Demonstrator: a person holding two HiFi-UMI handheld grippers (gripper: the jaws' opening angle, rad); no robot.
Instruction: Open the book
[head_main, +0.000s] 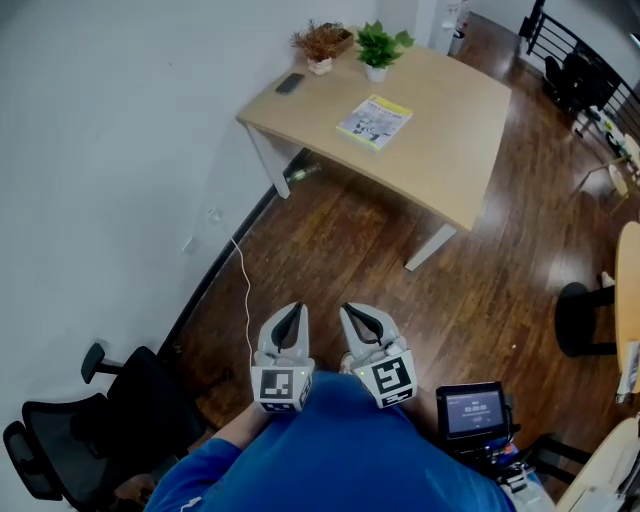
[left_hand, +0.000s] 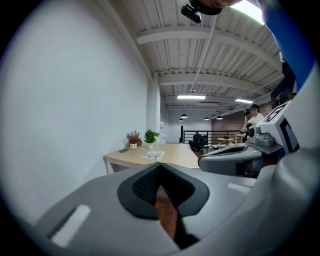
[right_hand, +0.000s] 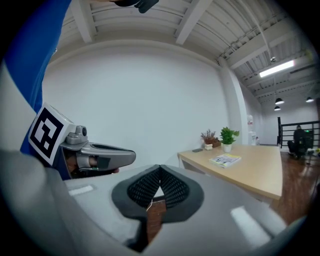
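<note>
Approach step, judged: the closed book (head_main: 374, 122) lay by the bench's (head_main: 450, 130) near edge, well apart from left gripper (head_main: 292, 312) and right gripper (head_main: 360, 318). Both pairs of jaws were shut and empty. Next: reach the cover.

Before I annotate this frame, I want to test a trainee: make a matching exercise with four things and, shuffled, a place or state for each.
Column one:
1 book
2 green plant
3 phone
4 black chair

Column two:
A in a white pot
B on the wooden floor
C closed, in the middle of the table
D dark, at the table's edge

Pairs: 1-C, 2-A, 3-D, 4-B
</note>
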